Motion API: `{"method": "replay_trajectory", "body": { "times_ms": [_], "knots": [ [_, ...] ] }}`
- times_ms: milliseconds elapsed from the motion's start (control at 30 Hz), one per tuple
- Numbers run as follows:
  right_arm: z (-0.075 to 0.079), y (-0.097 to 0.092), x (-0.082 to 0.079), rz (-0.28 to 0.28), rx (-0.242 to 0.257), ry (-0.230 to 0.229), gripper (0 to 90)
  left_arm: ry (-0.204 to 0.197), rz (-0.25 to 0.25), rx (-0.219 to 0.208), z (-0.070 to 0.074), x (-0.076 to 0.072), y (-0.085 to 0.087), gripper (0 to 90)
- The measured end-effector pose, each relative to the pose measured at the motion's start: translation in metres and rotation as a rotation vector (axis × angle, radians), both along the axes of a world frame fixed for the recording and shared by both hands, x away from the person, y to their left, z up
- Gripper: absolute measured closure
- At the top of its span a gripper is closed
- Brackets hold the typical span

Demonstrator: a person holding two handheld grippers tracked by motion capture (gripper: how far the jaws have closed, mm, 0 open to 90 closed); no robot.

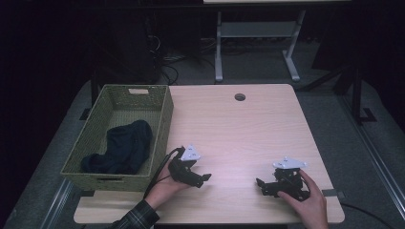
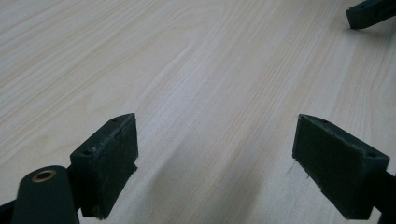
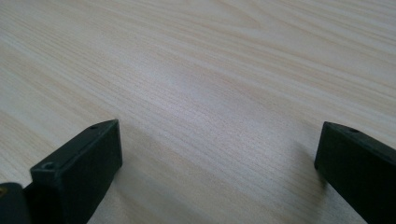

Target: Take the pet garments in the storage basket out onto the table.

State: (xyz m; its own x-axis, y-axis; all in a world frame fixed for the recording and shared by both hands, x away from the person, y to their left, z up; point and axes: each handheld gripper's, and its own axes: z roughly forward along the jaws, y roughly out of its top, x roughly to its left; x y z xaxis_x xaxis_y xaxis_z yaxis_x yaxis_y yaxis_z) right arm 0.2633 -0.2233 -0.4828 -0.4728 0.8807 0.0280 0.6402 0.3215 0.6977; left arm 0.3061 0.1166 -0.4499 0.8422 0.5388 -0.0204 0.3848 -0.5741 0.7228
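Dark room; pale wood-grain counter (image 1: 239, 129) with a round cable hole (image 1: 239, 97) near its far edge. A green woven basket (image 1: 162, 119) sat at the counter's left side, dark blue cloth (image 1: 122, 148) bundled inside it. Left gripper (image 1: 203, 179) rested low on the near counter just beside the basket, fingers (image 2: 109, 163) spread wide, nothing between them. Right gripper (image 1: 260, 185) lay well apart to the right, held in a hand (image 1: 310, 200), fingers (image 3: 79, 172) likewise wide apart and empty. Bare wood under both.
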Motion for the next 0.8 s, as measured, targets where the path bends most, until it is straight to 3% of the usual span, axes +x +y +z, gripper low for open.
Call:
{"method": "replay_trajectory", "body": {
  "times_ms": [333, 800],
  "knots": [
    [0.000, 0.000, 0.000, 0.000, 0.000, 0.000, 0.4, -0.007, 0.003, -0.022, 0.009, 0.001, 0.002, 13.8],
    [0.000, 0.000, 0.000, -0.001, 0.000, 0.000, 0.4, -0.009, -0.001, -0.022, 0.019, 0.002, 0.002, 13.9]
  ]
}}
